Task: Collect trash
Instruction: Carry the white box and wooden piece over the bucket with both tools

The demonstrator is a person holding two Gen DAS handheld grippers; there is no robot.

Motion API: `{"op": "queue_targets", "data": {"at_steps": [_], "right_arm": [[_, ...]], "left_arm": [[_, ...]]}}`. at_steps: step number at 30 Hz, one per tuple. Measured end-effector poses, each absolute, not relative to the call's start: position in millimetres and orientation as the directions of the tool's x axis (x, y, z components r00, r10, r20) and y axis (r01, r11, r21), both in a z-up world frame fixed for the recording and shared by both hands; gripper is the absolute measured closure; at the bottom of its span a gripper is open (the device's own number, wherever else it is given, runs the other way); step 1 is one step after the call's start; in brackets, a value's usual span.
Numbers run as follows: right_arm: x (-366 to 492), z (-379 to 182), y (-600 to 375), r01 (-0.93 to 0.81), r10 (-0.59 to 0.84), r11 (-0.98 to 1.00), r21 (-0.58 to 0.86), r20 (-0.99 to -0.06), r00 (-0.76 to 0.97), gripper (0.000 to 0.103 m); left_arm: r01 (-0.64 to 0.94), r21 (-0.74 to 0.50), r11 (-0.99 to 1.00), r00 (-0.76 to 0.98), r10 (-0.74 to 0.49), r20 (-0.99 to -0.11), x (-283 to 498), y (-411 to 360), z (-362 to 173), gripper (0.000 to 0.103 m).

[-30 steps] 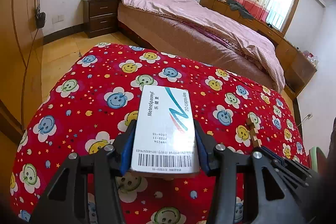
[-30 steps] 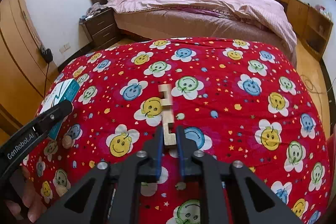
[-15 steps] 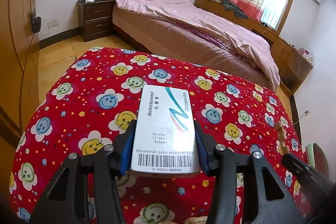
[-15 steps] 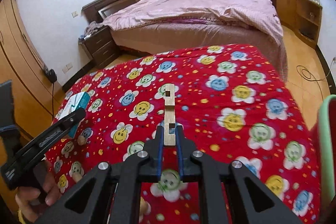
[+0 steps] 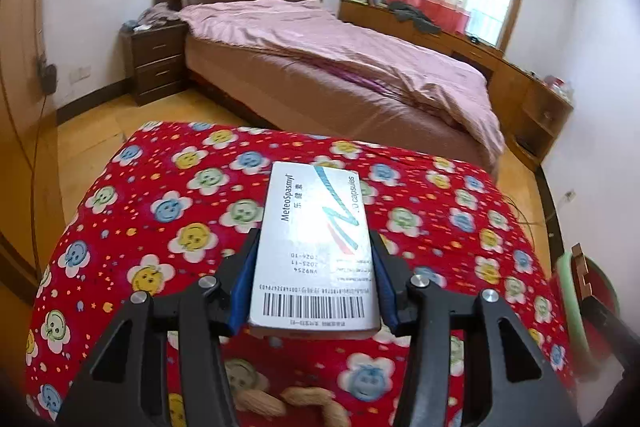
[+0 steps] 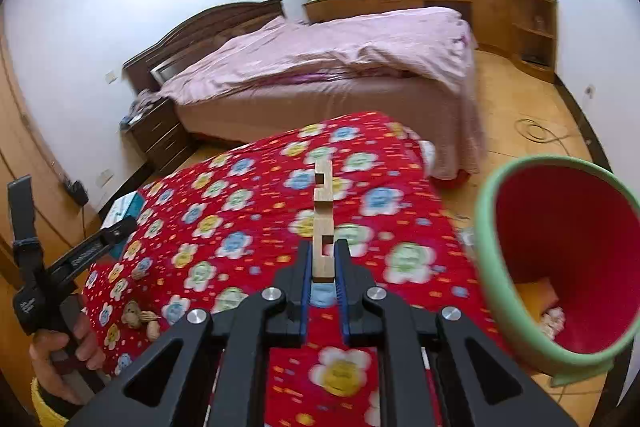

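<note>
Both grippers are loaded: our left gripper clamps the medicine box, our right gripper pinches the wooden piece. We should centre each over the bin before releasing.

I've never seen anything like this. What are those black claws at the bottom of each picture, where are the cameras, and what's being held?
There is no robot here. A person holds a hand-held claw tool in each hand, and each tool carries a wide-angle camera looking along its two fingers, so each picture is that claw's own view.

In the left view, the left gripper is clamped on a white medicine box. In the right view, the right gripper pinches a notched wooden piece; the person's hand with the other tool shows at the lower left.

Below both is a table under a red cloth printed with smiley flowers, with a few peanuts lying on it. To the right stands a bin, green-rimmed and red inside, with some rubbish already in it.
</note>
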State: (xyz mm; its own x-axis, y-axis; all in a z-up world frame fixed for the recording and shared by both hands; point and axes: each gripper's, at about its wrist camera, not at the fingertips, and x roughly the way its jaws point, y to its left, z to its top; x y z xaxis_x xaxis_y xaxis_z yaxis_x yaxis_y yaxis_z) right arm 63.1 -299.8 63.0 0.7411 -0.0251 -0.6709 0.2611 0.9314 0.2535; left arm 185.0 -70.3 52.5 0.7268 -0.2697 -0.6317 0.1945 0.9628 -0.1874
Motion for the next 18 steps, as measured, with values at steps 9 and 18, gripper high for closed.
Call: {"op": "queue_targets", "data": {"at_steps": [9, 18], "right_arm": [[13, 60, -360, 0.387, -0.115, 0.878, 0.282, -0.66, 0.742, 0.09], [-27, 46, -412, 0.49, -0.178, 0.813, 0.316, -0.666, 0.724, 0.09]], "left_arm": [[0.327, -0.192, 0.925, 0.689, -0.372, -0.622, 152, -120, 75, 0.052], [0.48, -0.212, 0.852, 0.587, -0.491, -0.644, 119, -193, 81, 0.052]]}}
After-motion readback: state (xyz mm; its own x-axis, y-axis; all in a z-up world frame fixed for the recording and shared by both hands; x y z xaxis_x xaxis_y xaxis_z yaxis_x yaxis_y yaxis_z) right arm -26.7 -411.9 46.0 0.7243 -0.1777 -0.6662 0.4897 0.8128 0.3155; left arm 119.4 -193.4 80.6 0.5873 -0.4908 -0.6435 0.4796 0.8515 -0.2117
